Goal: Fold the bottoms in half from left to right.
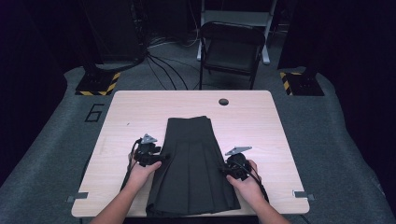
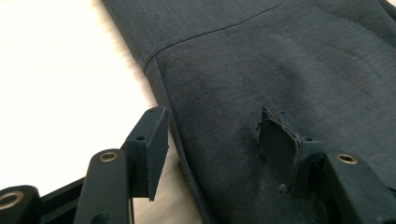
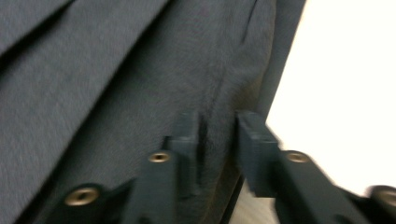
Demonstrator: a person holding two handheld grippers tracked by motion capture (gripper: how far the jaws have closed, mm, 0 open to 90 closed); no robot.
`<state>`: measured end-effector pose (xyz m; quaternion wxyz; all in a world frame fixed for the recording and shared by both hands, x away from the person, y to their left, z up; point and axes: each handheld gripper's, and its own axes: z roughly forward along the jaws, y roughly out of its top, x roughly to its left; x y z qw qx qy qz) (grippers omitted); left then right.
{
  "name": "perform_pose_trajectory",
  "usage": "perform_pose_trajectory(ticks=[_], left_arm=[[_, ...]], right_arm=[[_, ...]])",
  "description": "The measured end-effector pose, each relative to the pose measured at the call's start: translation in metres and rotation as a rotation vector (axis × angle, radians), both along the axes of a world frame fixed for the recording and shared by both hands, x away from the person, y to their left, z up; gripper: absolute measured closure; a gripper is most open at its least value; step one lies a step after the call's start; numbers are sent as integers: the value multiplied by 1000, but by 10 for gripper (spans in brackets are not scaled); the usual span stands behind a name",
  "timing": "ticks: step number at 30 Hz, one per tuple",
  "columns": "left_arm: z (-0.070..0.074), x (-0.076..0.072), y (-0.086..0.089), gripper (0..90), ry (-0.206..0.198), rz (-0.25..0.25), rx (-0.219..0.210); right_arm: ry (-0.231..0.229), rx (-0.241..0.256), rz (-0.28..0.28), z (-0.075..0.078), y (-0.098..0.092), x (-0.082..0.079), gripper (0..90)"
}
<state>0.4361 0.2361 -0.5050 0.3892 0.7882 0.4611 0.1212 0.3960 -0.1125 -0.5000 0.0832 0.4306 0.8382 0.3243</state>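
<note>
- A dim room with grey carpet holds a pale wooden table [image 1: 130,116]; past its far edge at 12 o'clock stands a dark folding chair [image 1: 231,49], with black cables [image 1: 163,70] trailing over the floor at 11 o'clock.
- A dark grey pleated skirt [image 1: 191,163] lies flat at the table's middle, its narrow end pointing to 12 o'clock and its wide hem spread at the near edge at 6 o'clock.
- The left gripper [image 1: 164,157] sits at the skirt's 9 o'clock edge, held in the person's left hand [image 1: 142,171].
- In the left gripper view that gripper [image 2: 219,144] has its jaws spread wide: one pad is over bare wood just beside the cloth's edge, the other rests on the fabric, so the skirt's [image 2: 261,70] side edge runs between them, ungripped.
- The right gripper [image 1: 224,169] sits at the skirt's 3 o'clock edge, held in the right hand [image 1: 247,184].
- In the right gripper view, which is blurred, that gripper [image 3: 217,144] has its jaws drawn close together with a raised fold of the skirt [image 3: 116,74] between them, near the cloth's edge; the pads look pressed on the fold.
</note>
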Motion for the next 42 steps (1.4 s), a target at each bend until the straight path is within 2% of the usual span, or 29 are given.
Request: perform_pose_trajectory(ticks=[1,4,5,6,8,11,17,20,21,24,26,30,34,37,38,42], left_arm=[[-1,2,0,425,-8,-1,9],[-4,6,0,425,-5,10,-1],[-4,7,-1,425,-2,22,-13],[-4,9,1,423,-3,11,0],[-4,13,0,421,4,26,-7],[-5,18,-3,421,7,57,-39],[-9,25,-9,427,7,56,-50],[-13,25,-12,472,12,53,-25],[-12,25,-10,510,8,25,15],[-12,23,-11,582,6,37,13],[-12,22,-8,639,13,25,13],[-13,17,-7,688,15,20,2],[-10,13,-8,697,16,-4,27],[-8,15,-7,684,27,-8,25],[-7,15,-6,662,36,-2,12],[0,22,-6,561,-1,2,-8]], right_arm=[[-6,-7,10,-1,0,0,770],[-1,-10,27,-3,1,-1,814],[-1,-13,25,-3,1,-2,817],[-6,-15,26,-3,1,-2,819],[-5,-9,26,-4,1,-2,821],[-10,-12,31,-4,0,-2,824],[-4,-9,34,-5,-2,-3,822],[4,0,35,-5,-3,-3,821],[11,2,26,-5,-3,-3,822],[5,3,32,-5,-4,-3,823],[8,2,45,-5,-5,-3,823],[17,-1,52,-5,-5,-5,825],[12,-20,75,-4,-5,-9,824],[17,-18,73,-4,-6,-10,820],[23,-12,67,-4,-6,-10,817],[20,4,70,-3,-7,-10,728]])
